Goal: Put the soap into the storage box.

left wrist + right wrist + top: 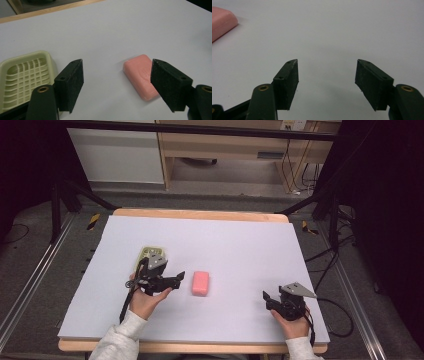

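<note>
A pink bar of soap [201, 283] lies flat near the middle of the white table top. A pale green soap dish [151, 253] with a slotted bottom sits to its left. My left gripper [179, 278] hovers just left of the soap, pointing at it, open with nothing between its jaws. In the left gripper view the soap [140, 76] lies ahead, partly behind the right pad [167, 85], and the dish [23, 76] is at the left. My right gripper [265, 298] rests open at the front right; the right gripper view has the soap [221, 22] at its top left corner.
The white sheet [240, 245] covers a wooden table with its far edge [200, 214] showing. Black frame legs and cables stand on the floor at both sides. A wooden cabinet stands beyond the table.
</note>
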`<state>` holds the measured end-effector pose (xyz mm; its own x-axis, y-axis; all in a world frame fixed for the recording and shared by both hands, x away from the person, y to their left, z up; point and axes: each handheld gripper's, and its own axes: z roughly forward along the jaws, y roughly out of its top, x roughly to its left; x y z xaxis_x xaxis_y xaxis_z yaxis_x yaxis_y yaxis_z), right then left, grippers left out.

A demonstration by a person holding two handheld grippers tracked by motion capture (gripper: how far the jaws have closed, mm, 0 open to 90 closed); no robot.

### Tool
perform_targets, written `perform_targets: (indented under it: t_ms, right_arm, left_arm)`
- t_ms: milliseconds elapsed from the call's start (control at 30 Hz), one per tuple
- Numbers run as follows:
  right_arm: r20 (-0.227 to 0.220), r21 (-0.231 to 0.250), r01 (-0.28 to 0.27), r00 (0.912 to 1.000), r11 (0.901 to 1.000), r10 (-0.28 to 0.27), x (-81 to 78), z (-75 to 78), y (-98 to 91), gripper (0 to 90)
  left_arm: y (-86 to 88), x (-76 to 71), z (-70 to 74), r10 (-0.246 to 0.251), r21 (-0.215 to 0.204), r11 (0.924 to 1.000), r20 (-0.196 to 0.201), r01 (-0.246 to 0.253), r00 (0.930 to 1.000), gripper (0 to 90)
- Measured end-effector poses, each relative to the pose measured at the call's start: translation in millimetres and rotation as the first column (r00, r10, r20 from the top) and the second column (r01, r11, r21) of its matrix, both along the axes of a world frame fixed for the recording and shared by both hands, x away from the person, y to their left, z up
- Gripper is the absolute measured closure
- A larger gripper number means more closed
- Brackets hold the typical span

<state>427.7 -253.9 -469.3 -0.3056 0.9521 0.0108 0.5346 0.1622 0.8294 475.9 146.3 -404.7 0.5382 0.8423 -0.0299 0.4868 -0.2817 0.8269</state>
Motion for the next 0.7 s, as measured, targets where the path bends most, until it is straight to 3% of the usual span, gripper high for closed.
perform_targets:
  t_ms: [433,700]
  right_arm:
    - [-0.003,0.0,-0.006,1.0,1.0,0.006,1.1,-0.6,1.0,35.3]
    - [-0.006,0.004,-0.008,1.0,1.0,0.008,1.2,-0.8,1.1,35.3]
  left_arm:
    - [-27.1,8.4,-9.2,-0.027,0.012,0.9996,-0.027,0.027,0.9993,25.6]
    - [-45.3,16.0,-19.7,-0.04,0.03,0.9987,-0.066,0.042,0.997,23.1]
